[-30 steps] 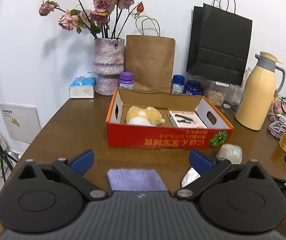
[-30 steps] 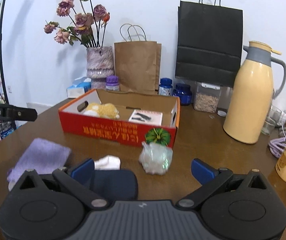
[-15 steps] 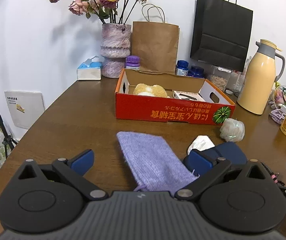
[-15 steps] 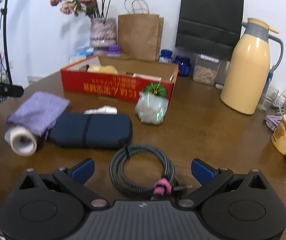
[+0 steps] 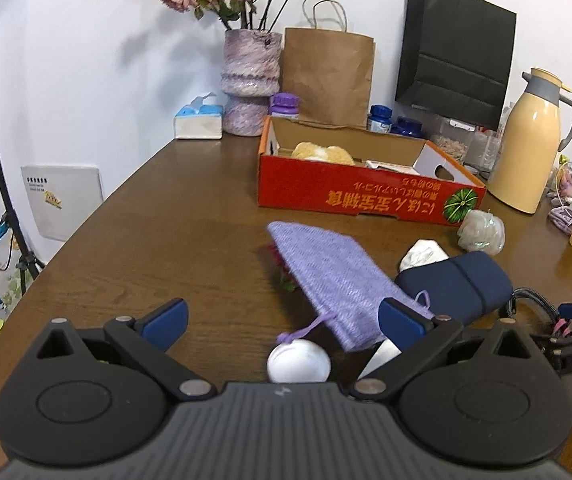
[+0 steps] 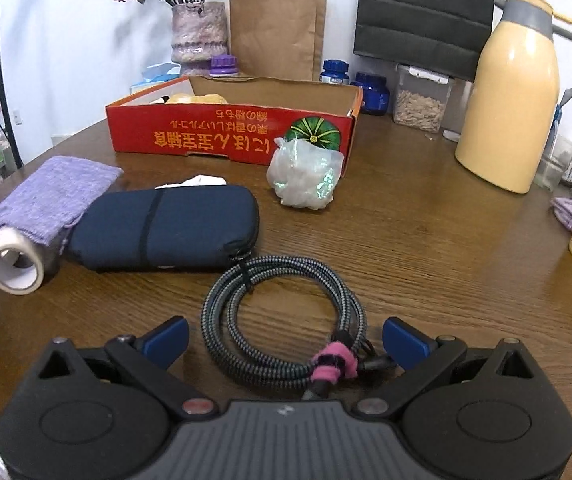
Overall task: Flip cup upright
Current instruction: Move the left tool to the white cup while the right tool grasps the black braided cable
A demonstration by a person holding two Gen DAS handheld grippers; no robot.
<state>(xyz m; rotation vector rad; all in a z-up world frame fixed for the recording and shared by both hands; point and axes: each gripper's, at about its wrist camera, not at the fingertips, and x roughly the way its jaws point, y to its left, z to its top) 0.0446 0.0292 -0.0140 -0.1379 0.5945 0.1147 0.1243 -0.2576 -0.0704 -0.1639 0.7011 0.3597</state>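
Stretching ahead of both claws, the brown wooden desk (image 5: 166, 240) carries everything. Far ahead of the left claw (image 5: 284, 320) stands a red open-topped cardboard box (image 5: 365, 196) with yellow print, and to the right of it, ahead of the right claw (image 6: 284, 340), stands a tall cream thermos jug (image 6: 513, 100) with a grey collar.

Nearer, ahead and to the left of the right claw, lies a dark navy zipped oblong case (image 6: 166, 228). Its left end touches a lilac knitted drawstring pouch (image 5: 337, 272), which runs up to the left claw's right finger. A coil of grey braided cable (image 6: 282, 316), bound with a pink tie, lies directly between the right claw's fingers, its far edge just beside the case. A crumpled ball of clear plastic (image 6: 305, 176) sits further ahead, against the box front.

The white paper cup (image 5: 297, 364) lies on its side on the desk. In the left wrist view its closed base faces the camera, low between the left claw's fingers and touching neither. In the right wrist view its open mouth (image 6: 14, 264) points toward that camera, far to the left of the right claw, with the pouch draped over its far end.

Both claws are spread wide and hold nothing.
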